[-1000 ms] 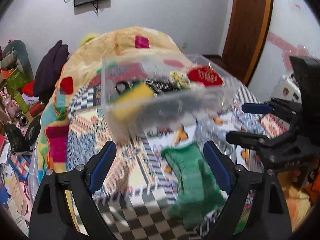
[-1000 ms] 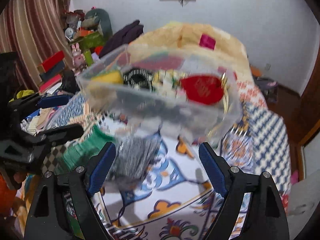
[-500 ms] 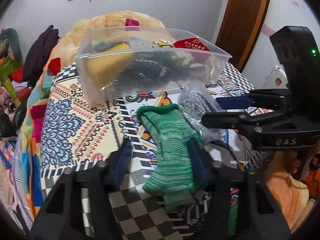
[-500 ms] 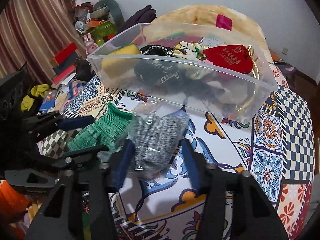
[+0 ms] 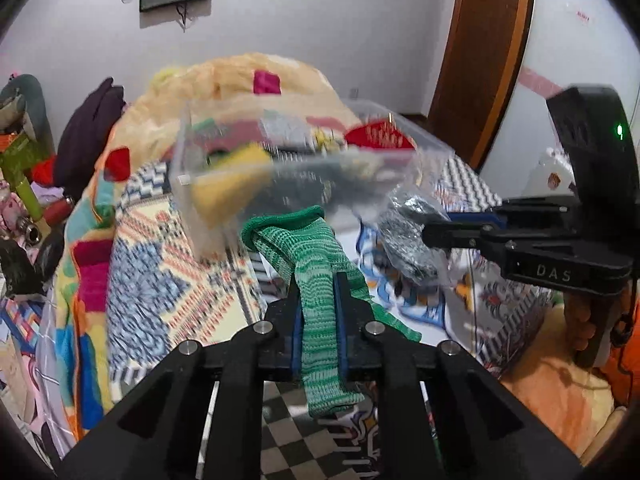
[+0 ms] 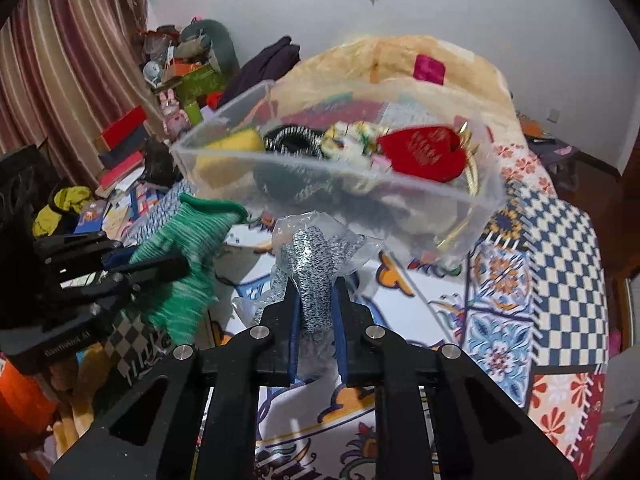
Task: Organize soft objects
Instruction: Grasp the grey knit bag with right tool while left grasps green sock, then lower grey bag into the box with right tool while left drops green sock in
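- Left gripper (image 5: 317, 312) clamped on the green knitted sock (image 5: 316, 280); cuff flopped ahead of the tips, toe hanging below them.
- Clear plastic bin (image 5: 248, 184) ahead and slightly left of that tool, already holding a yellow sponge (image 5: 224, 184) and a red pouch (image 5: 376, 138).
- Right gripper (image 6: 316, 312) pinched on the grey knit item in clear wrap (image 6: 312, 264); bin just beyond its tips.
- Best to carry each piece over the near rim, well past the wall, then release so loose ends fall inside.
- Bin blurred, its floor and far contents hard to read; grey item's true shape hidden by the wrap.
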### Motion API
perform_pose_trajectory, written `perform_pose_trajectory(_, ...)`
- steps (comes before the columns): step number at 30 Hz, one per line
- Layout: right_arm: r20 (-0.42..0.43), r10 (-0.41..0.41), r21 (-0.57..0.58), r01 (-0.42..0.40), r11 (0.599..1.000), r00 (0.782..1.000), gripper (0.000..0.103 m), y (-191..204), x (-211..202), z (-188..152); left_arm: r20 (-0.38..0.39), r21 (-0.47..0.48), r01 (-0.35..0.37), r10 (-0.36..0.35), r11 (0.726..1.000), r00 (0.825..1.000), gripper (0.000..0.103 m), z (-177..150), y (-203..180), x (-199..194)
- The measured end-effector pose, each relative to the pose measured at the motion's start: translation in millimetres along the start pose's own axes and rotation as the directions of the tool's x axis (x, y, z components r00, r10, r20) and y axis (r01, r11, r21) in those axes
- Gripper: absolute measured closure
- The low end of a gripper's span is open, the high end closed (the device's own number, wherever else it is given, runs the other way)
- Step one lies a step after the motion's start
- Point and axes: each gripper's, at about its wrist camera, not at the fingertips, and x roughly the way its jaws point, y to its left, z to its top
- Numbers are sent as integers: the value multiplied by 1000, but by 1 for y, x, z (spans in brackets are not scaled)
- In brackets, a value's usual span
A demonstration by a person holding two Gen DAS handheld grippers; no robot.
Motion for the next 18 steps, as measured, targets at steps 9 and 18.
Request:
perform_pose_trajectory(9,143,-47,-4,48,999,989,90,-6,-38,28,156,15,-19,16,1000,988,90,47,2,-30)
perform_pose_trajectory(18,268,-74,-4,78,997,960,90,-11,-53,70,241,-2,-27,26,1000,970,90,93,7,-28)
